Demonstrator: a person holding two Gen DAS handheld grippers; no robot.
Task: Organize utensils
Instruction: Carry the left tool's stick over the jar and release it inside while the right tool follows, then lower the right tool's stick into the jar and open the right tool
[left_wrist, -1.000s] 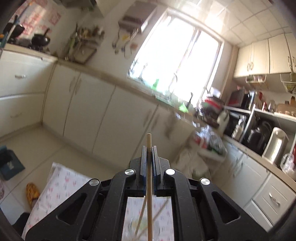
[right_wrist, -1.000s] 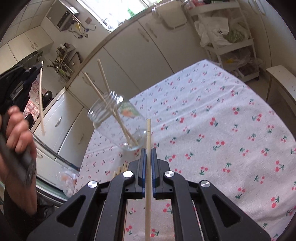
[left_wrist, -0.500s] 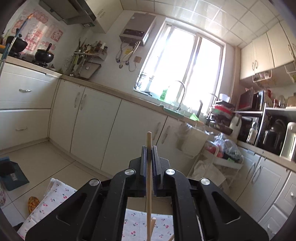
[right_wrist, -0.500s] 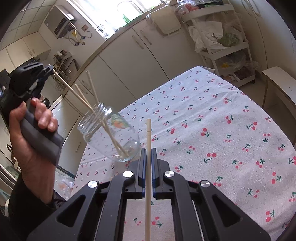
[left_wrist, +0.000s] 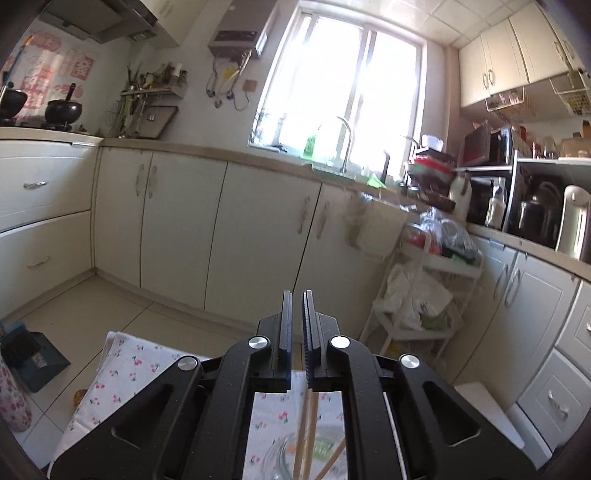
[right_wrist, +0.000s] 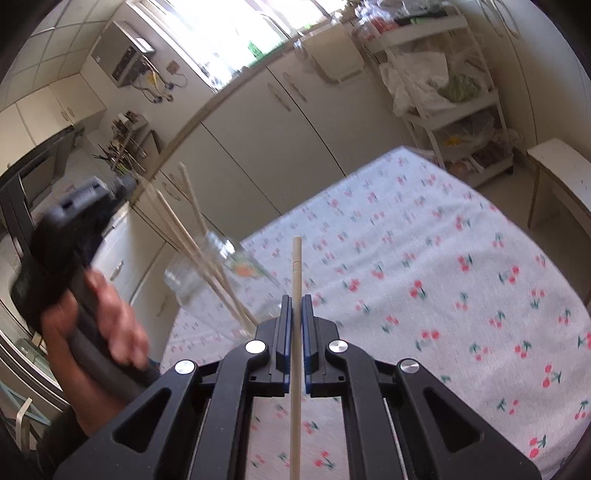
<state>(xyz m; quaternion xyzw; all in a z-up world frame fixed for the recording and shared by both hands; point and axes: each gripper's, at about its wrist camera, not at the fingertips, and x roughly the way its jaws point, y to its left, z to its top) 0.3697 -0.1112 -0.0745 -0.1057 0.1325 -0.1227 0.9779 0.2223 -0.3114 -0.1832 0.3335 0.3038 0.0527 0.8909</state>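
Note:
A clear glass jar (right_wrist: 221, 273) stands on the cherry-print tablecloth (right_wrist: 443, 258) with three wooden chopsticks (right_wrist: 192, 236) leaning out of it to the upper left. My right gripper (right_wrist: 295, 299) is shut on another chopstick (right_wrist: 295, 362), just right of the jar. A hand (right_wrist: 107, 325) holds my left gripper (left_wrist: 297, 299) above and left of the jar; its jaws stand almost together with nothing seen between them. In the left wrist view the jar (left_wrist: 295, 454) and its sticks show below the jaws.
Cream kitchen cabinets (left_wrist: 258, 240) run along the far side of the floor. A white trolley (right_wrist: 443, 74) with bags stands past the table's far corner. A white bench (right_wrist: 561, 166) is at the right. A blue dustpan (left_wrist: 29, 354) lies on the floor.
The chopstick that stood in my left gripper's jaws is gone from them, and the jar holds three sticks instead of two. The left gripper came down toward the jar. My right gripper kept still.

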